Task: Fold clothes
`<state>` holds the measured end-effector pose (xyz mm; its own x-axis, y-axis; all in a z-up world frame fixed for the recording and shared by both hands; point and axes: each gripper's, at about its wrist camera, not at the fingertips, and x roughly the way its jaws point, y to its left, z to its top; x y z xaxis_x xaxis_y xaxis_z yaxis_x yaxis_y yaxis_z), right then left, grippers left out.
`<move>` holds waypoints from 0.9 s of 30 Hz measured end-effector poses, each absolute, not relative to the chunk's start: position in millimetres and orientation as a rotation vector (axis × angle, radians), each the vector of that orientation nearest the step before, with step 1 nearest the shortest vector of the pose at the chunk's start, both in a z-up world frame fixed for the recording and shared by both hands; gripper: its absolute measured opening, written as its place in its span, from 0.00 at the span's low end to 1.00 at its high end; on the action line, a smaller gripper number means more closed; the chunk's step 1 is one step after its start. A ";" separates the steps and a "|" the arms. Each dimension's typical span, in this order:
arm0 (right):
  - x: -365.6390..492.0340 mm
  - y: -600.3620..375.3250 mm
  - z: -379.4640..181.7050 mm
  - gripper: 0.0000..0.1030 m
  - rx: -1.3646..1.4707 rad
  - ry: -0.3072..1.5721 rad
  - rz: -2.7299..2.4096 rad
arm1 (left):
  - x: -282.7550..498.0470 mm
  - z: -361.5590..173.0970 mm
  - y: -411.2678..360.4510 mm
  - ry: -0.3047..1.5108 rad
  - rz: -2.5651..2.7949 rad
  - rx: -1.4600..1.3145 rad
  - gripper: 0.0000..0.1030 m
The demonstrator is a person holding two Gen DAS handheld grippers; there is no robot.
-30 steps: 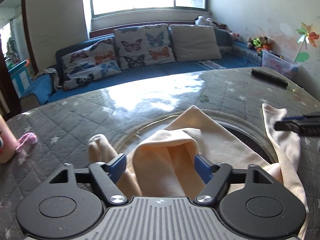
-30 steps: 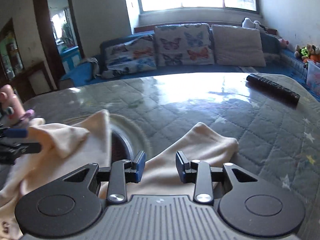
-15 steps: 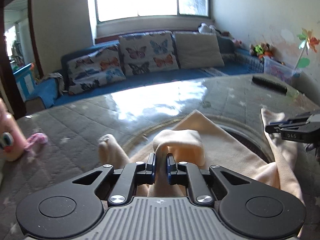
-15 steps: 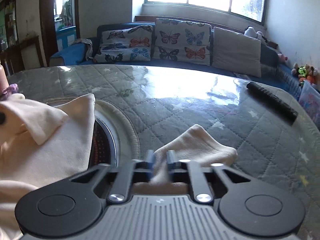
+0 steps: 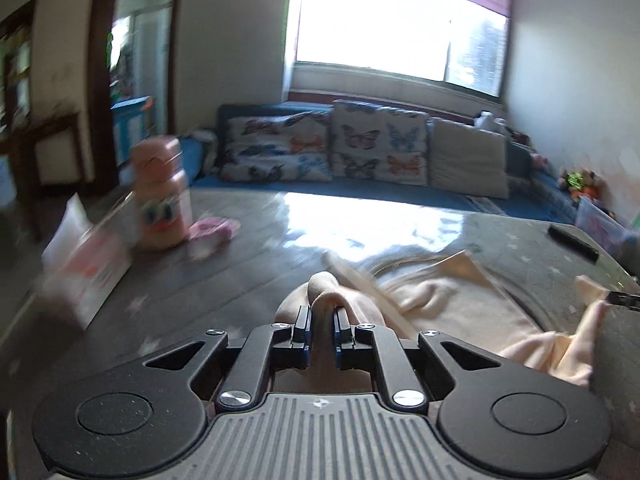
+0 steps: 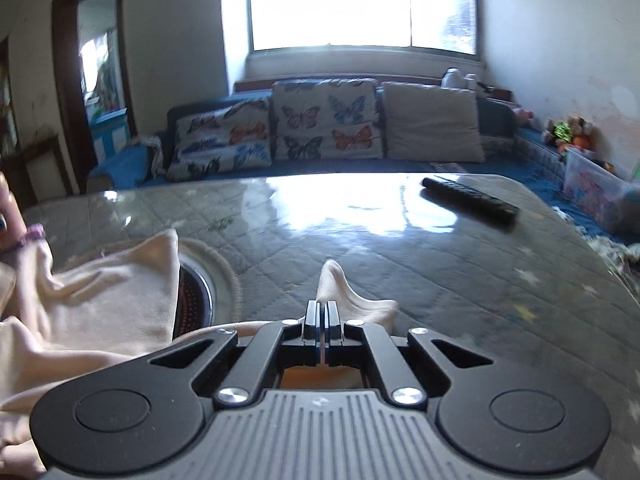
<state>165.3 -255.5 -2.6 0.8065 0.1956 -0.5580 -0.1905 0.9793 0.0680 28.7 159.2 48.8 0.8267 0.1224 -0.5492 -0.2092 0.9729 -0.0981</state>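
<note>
A cream garment (image 5: 460,312) lies spread over the grey quilted table (image 5: 224,280). My left gripper (image 5: 321,322) is shut on a bunched fold of it at its left end and holds it lifted. My right gripper (image 6: 321,314) is shut on a thin corner of the same garment (image 6: 100,300) at its right end; the corner sticks up past the fingertips. The right gripper's tip also shows at the right edge of the left wrist view (image 5: 624,300), with cloth hanging from it.
A pink bottle with cartoon eyes (image 5: 160,196), a pink hair tie (image 5: 212,230) and a white box (image 5: 84,264) stand at the table's left. A black remote (image 6: 470,200) lies at the far right. A round dark inset (image 6: 192,300) sits under the garment. A sofa with cushions (image 6: 320,128) runs behind.
Both grippers closed on the garment from open. The left gripper has since swung left and lifted its fold; the right one raised its corner.
</note>
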 end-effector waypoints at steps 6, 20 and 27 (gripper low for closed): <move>122.4 -297.9 -5.4 0.00 0.085 0.606 0.140 | -16.7 24.0 188.9 0.642 0.249 -0.249 0.11; 98.6 -328.6 -29.2 0.21 0.138 0.672 0.091 | -49.5 25.2 181.4 0.651 0.287 -0.149 0.42; 128.5 -322.5 -45.4 0.33 0.113 0.714 0.086 | -42.8 28.6 117.0 0.641 0.007 -0.040 0.43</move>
